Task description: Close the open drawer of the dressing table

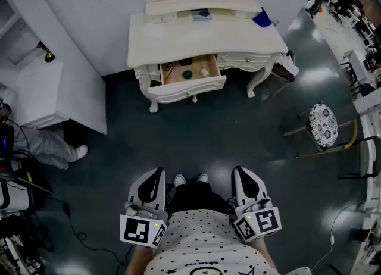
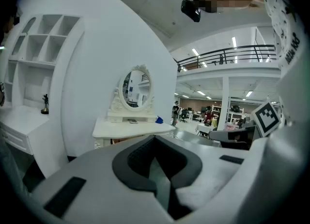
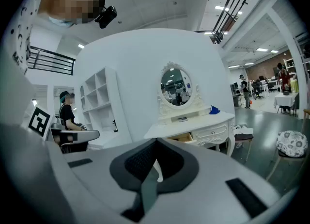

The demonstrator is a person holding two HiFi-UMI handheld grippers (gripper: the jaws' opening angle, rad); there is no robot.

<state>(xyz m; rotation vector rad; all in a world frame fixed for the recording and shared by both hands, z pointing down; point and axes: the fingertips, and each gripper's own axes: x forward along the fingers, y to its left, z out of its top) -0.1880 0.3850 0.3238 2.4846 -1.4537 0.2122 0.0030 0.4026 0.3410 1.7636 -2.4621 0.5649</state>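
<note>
drawer (image 1: 186, 91) of the far dressing table (image 1: 202, 37) stands open; near, left gripper (image 1: 156, 172) and right gripper (image 1: 241, 171) are closed, empty.

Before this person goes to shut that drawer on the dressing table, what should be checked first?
1. Drawer open: ok, it sticks out of the dressing table.
2. Nothing poking above its rim: cannot tell, contents too small.
3. Left tool shut and empty: ok.
4. Right tool shut and empty: ok.
5. Drawer within reach: not ok, both tools are near the body, well short.
6. Floor ahead free: ok, the stool stands off to the right.
</note>
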